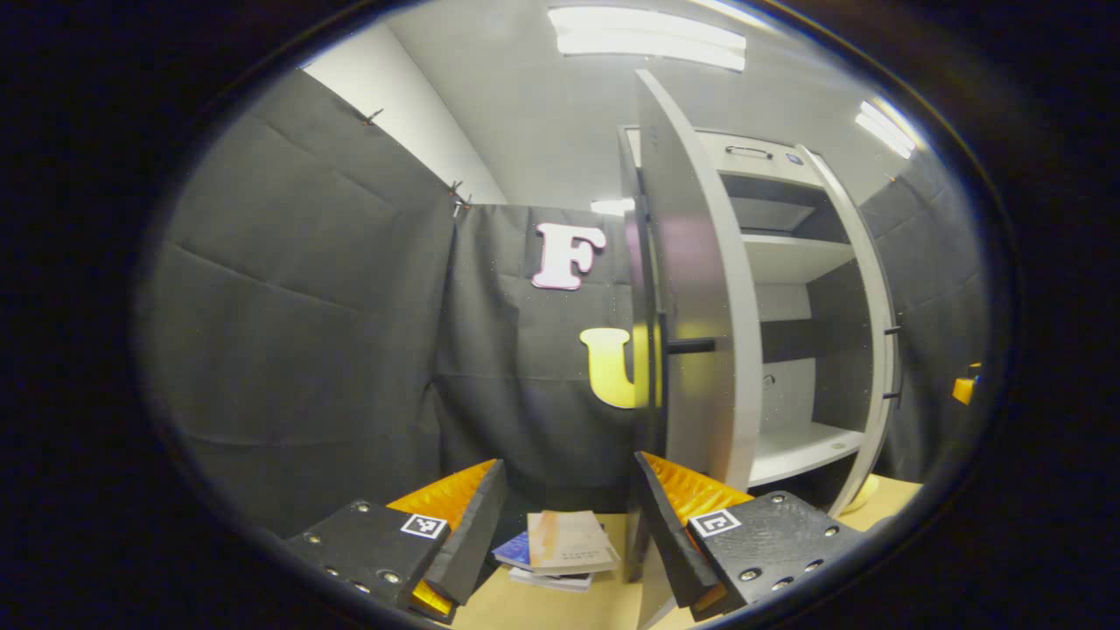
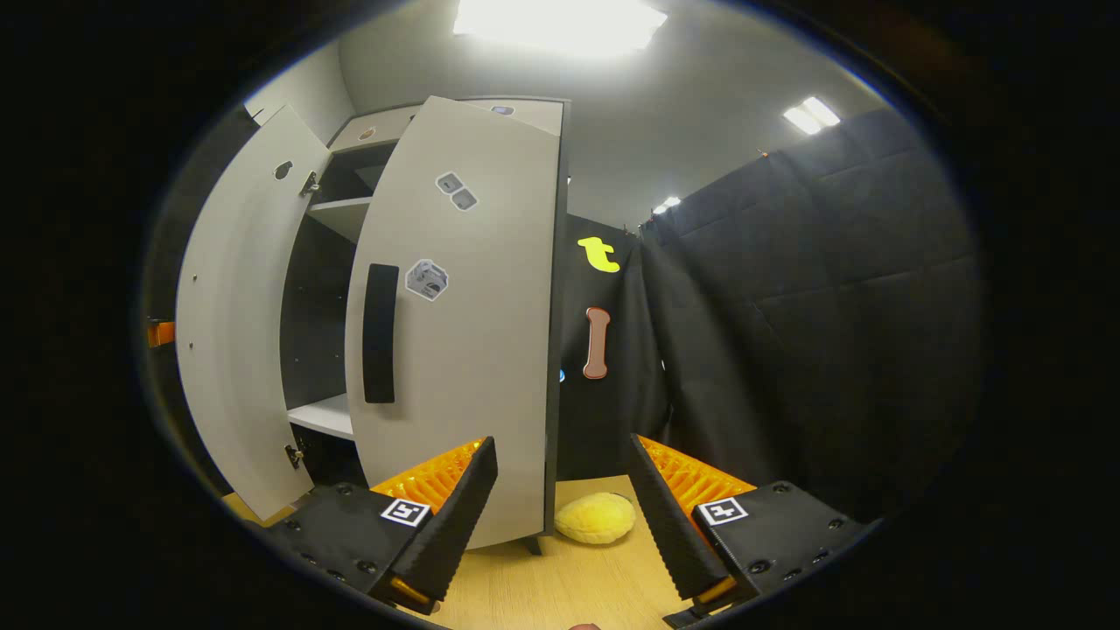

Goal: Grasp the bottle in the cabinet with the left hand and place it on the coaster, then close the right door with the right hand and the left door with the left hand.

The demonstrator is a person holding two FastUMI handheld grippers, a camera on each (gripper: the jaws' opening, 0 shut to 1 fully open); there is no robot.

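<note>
Books point(image 1: 560, 547) on wooden table point(image 1: 525, 604)

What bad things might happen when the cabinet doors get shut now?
1. The left tongs sit right by the left door; its edge might slip between them instead of being pushed.
2. The right door is still partly open, and the yellow plush toy lies close to its bottom corner and may get bumped.

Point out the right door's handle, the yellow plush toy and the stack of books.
right door's handle point(image 2: 380, 332): right gripper view, middle of the dark bar.
yellow plush toy point(image 2: 596, 518): right gripper view, centre of its body.
stack of books point(image 1: 567, 542): left gripper view, top cover.
</note>
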